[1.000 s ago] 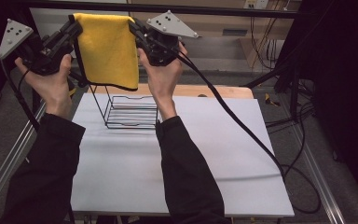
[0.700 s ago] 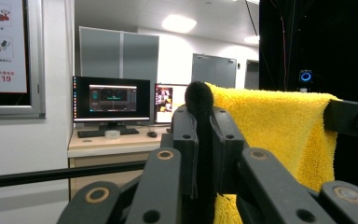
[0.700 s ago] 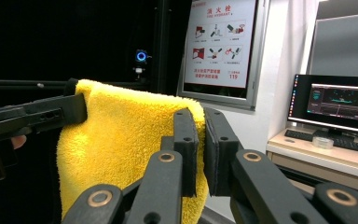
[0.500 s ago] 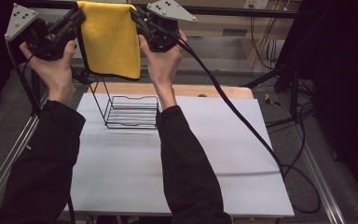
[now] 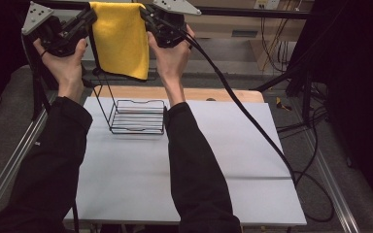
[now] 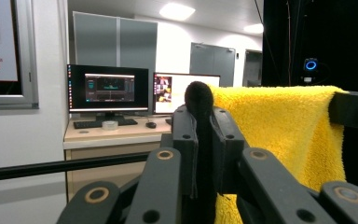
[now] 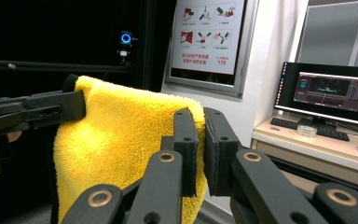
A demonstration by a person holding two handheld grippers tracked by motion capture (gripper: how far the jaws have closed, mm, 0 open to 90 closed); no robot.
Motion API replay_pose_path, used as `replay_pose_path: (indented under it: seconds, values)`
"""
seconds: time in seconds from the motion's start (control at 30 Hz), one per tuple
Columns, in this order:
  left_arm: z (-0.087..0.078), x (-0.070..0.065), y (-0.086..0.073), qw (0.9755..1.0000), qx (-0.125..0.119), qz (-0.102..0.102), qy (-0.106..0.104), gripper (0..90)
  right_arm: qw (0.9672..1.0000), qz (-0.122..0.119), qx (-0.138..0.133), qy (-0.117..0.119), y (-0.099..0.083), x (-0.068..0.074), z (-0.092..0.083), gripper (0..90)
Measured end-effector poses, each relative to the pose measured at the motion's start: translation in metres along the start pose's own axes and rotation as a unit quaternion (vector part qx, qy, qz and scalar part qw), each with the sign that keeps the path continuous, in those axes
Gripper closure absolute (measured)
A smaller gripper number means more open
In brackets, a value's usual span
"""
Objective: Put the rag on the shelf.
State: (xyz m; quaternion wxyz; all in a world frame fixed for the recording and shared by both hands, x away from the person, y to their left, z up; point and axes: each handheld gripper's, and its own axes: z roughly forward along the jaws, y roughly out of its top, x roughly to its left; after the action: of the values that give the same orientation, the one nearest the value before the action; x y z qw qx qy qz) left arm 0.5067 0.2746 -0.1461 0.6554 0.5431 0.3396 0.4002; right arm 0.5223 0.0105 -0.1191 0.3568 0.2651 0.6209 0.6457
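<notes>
A yellow towel (image 5: 121, 41) hangs spread between my two grippers, high above the far end of the white table (image 5: 213, 160). My left gripper (image 5: 90, 15) is shut on the towel's upper left corner, and my right gripper (image 5: 145, 13) is shut on the upper right corner. In the left gripper view the jaws (image 6: 204, 112) stand pressed together with the towel (image 6: 279, 135) draping off to their right. In the right gripper view the jaws (image 7: 199, 116) pinch the towel's (image 7: 121, 149) edge, and the left gripper (image 7: 32, 112) holds its far corner. A black wire rack (image 5: 137, 116) stands on the table below the towel.
A thick black cable (image 5: 252, 116) trails from the right gripper across the table's right side. A wooden board (image 5: 223, 94) lies along the far table edge. Metal rails (image 5: 9, 165) run along both sides. Monitors (image 6: 107, 88) stand on a desk beyond.
Both hands have carried the stretched towel farther from the person, toward the top of the high view. Both grips on it are unchanged.
</notes>
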Motion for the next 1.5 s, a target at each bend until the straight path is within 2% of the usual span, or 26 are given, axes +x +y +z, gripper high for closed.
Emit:
replay_pose_path:
  seconds: [0.2, 0.37, 0.53, 0.8, 1.0, 1.07, 1.13, 1.5]
  values:
    - [-0.001, 0.004, -0.015, 0.9999, 0.013, -0.001, -0.004, 81.7, 0.9999, -0.002, 0.016, 0.004, -0.013, -0.004, 0.006, 84.7]
    - [-0.005, 0.007, -0.023, 0.9999, 0.015, 0.000, -0.007, 81.7, 0.9996, 0.006, 0.023, 0.014, -0.023, -0.004, 0.007, 84.7]
    - [-0.014, 0.011, -0.031, 0.9998, 0.021, 0.000, -0.007, 81.7, 0.9991, 0.000, 0.035, 0.025, -0.028, 0.002, 0.008, 84.7]
    - [-0.022, 0.014, -0.041, 0.9995, 0.028, -0.006, -0.009, 81.7, 0.9974, -0.011, 0.065, 0.028, -0.037, 0.009, 0.009, 84.7]
    - [-0.027, 0.012, -0.049, 0.9994, 0.029, -0.002, -0.017, 81.7, 0.9967, 0.004, 0.073, 0.035, -0.047, 0.006, 0.007, 84.7]
    - [-0.030, 0.011, -0.052, 0.9993, 0.032, -0.001, -0.019, 81.6, 0.9964, -0.001, 0.076, 0.037, -0.048, 0.007, 0.004, 84.7]
    - [-0.032, 0.011, -0.056, 0.9993, 0.027, -0.010, -0.023, 81.6, 0.9964, 0.001, 0.074, 0.041, -0.049, 0.008, 0.002, 84.7]
    - [-0.033, 0.005, -0.073, 0.9991, 0.034, -0.007, -0.025, 81.4, 0.9947, -0.005, 0.089, 0.051, -0.061, 0.002, -0.005, 84.6]
